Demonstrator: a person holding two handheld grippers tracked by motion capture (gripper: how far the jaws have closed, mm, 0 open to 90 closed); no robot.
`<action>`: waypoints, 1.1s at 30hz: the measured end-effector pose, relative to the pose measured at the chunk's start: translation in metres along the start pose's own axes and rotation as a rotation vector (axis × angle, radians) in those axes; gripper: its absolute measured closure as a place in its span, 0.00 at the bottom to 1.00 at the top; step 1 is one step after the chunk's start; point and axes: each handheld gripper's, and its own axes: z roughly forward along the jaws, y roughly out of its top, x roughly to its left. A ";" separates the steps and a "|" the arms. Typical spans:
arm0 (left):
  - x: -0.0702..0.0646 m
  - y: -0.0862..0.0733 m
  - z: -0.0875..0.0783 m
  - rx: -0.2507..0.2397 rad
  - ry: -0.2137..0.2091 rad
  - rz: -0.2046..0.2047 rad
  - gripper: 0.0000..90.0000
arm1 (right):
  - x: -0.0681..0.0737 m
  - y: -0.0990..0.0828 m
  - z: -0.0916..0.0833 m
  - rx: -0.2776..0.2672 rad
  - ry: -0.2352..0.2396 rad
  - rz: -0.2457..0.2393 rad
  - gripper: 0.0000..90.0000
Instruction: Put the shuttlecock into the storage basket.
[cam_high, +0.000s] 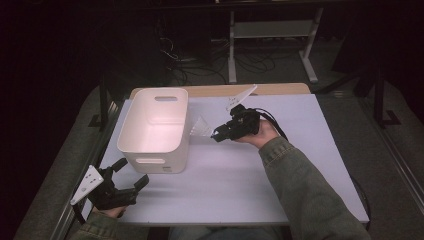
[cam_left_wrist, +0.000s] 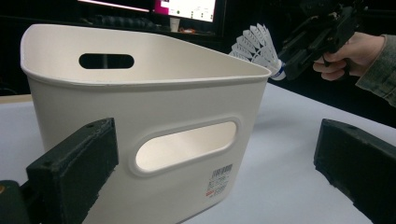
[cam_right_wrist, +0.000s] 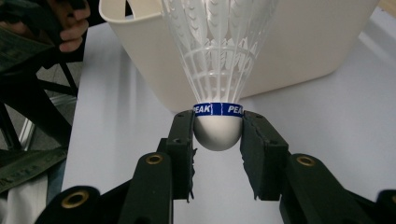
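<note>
A white feather shuttlecock (cam_right_wrist: 217, 84) with a blue band has its cork base pinched between the pads of my right gripper (cam_right_wrist: 217, 133), which is shut on it. In the high view the right gripper (cam_high: 216, 134) holds the shuttlecock (cam_high: 202, 127) above the table, just right of the white plastic bin (cam_high: 155, 129), feathers pointing toward the bin. From the left gripper view the shuttlecock (cam_left_wrist: 260, 49) hangs beyond the bin's far rim (cam_left_wrist: 140, 79). My left gripper (cam_high: 131, 175) stands open near the table's front left corner, facing the bin's handle side, nothing between its jaws.
The white table top (cam_high: 240, 170) stretches to the right of and in front of the bin. A wooden strip (cam_high: 280, 89) runs along the far edge. Beyond it stand a metal frame (cam_high: 270, 35) and cables on a dark floor.
</note>
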 end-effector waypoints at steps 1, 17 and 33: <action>0.000 0.000 0.000 0.000 0.000 -0.001 0.00 | 0.000 0.001 -0.001 -0.006 0.003 0.003 0.71; 0.000 0.000 0.000 0.000 -0.001 -0.002 0.00 | 0.008 0.019 -0.011 -0.054 0.006 -0.008 0.71; 0.000 0.000 0.001 -0.007 -0.004 -0.002 0.00 | 0.013 0.040 -0.020 -0.100 0.015 -0.023 0.71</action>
